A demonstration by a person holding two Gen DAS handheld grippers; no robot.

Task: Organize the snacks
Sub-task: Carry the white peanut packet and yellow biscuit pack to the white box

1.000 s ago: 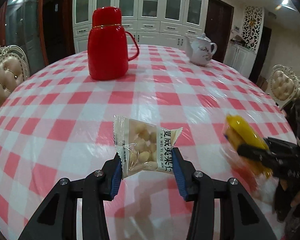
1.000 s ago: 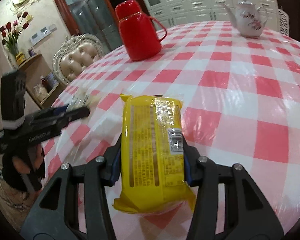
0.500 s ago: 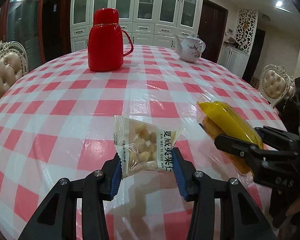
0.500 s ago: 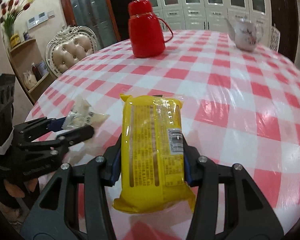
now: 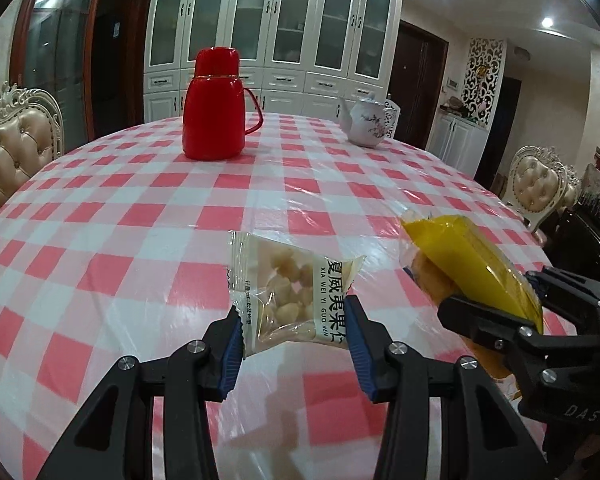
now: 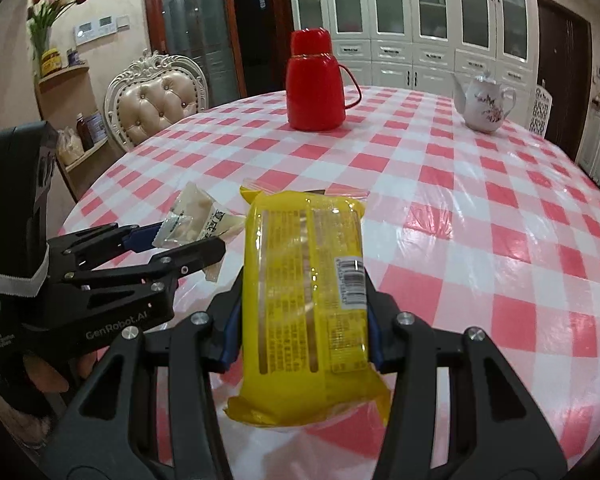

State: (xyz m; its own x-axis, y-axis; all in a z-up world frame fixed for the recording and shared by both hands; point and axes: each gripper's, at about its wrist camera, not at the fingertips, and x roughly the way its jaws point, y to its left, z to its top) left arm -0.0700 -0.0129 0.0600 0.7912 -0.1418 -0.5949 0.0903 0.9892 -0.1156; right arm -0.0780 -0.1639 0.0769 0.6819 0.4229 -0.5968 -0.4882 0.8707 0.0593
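Clamping a clear nut packet point(image 5: 290, 298) between its fingers, the left gripper point(image 5: 294, 340) mirrors the right gripper point(image 6: 300, 316), pinching a yellow pack point(image 6: 306, 296).

You have a small clear plastic packet of pale nuts point(image 5: 296, 300) pinched upright at six o'clock; at three o'clock, a long yellow plastic snack pack point(image 6: 308, 292) tilts up above the counter.

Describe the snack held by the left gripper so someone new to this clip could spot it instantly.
Start at the round table with the pink-and-white checked cloth; near its front edge two grippers each hold a packet. The left gripper clamps a small clear macadamia nut packet, pale kernels visible, unlike the bigger opaque yellow packet beside it.
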